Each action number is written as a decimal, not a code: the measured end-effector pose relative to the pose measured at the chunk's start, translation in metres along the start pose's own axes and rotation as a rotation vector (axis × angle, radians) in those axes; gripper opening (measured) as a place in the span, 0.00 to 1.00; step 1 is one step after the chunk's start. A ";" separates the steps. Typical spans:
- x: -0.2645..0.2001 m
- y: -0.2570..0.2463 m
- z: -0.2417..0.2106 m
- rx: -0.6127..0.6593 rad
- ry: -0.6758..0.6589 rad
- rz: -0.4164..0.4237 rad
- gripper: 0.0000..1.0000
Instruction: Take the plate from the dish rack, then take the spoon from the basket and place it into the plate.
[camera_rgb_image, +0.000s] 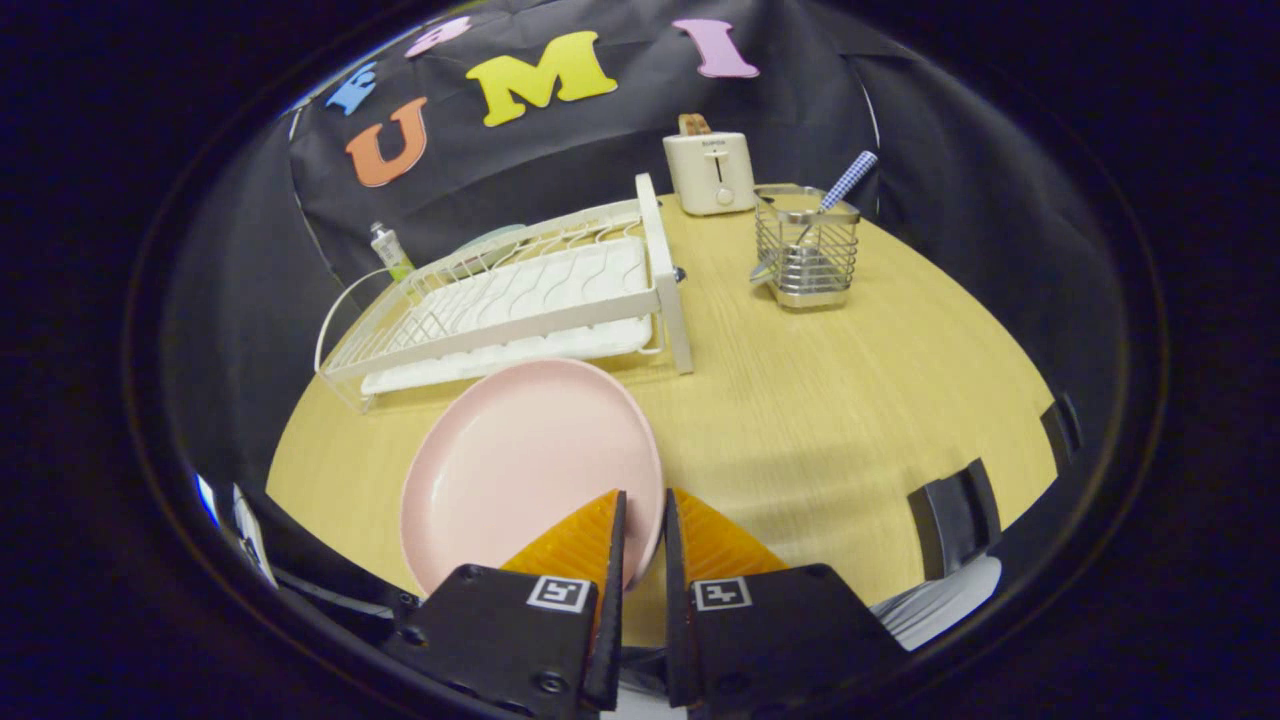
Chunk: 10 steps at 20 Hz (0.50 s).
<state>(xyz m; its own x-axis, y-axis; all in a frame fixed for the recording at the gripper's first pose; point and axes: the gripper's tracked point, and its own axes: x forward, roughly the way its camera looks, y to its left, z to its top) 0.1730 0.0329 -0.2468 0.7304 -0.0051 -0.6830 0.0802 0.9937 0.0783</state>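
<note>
Gripper (645, 515) pinching rim of round pink matte plate (520, 470) | plate off white wire dish rack (520, 290), over table | stiff, light, slippery: rim-hold | checked-handled spoon (845, 185) in steel mesh basket (805, 250), 1 o'clock.

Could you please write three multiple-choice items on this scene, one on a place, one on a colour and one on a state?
1. Where is the spoon?
A. On the plate
B. In the wire basket, beside the toaster
C. In the dish rack

2. What colour is the plate?
A. Pink
B. Blue
C. White

3. What is the tool doing?
A. Hanging open over the basket
B. Shut on the spoon
C. Shut on the plate's rim

Answers:
1. B, since its checked handle sticks out of the basket beyond the fingers.
2. A, as the plate in front of the white dish rack is pale pink.
3. C, because the plate's edge sits between the two orange fingers, which press on it.
</note>
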 end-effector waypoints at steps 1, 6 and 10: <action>0.004 -0.011 0.001 -0.023 -0.010 -0.055 0.25; 0.006 -0.019 0.008 -0.002 -0.059 -0.001 0.23; -0.012 -0.035 0.038 -0.016 -0.211 0.062 0.50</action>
<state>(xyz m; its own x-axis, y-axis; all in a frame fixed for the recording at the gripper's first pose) 0.1868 -0.0063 -0.2137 0.8593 0.0344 -0.5103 0.0213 0.9945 0.1030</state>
